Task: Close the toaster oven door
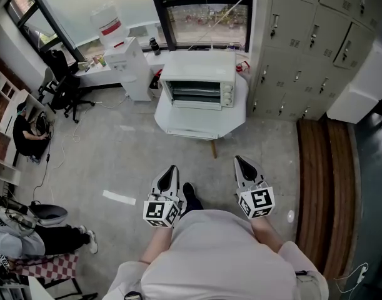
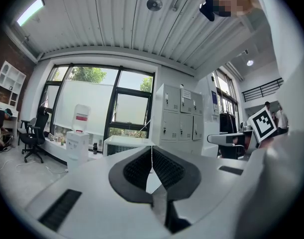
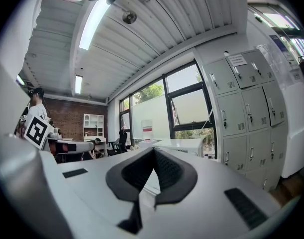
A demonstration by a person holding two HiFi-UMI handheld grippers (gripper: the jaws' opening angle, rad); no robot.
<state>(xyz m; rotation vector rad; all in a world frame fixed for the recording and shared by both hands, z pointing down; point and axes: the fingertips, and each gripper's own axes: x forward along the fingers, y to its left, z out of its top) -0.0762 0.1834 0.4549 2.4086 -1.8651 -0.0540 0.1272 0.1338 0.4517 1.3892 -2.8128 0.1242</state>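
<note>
A white toaster oven [image 1: 197, 83] stands on a white round table [image 1: 236, 114] by the window, well ahead of me. Its front shows the open cavity with racks, and the door [image 1: 192, 131] lies folded down in front of it. My left gripper [image 1: 173, 169] and right gripper [image 1: 239, 161] are held side by side over the floor, short of the table, both pointing toward the oven. Both are shut with nothing between the pads. The left gripper view shows the left gripper [image 2: 152, 149] with the oven [image 2: 123, 144] far beyond it. The right gripper [image 3: 152, 152] also faces the oven [image 3: 181, 144].
A water dispenser [image 1: 125, 61] stands left of the table and grey lockers [image 1: 303, 49] line the right wall. A wooden bench [image 1: 322, 186] runs along the right. Office chairs [image 1: 65, 86] and a seated person [image 1: 28, 133] are at the left; another person [image 1: 28, 239] is at lower left.
</note>
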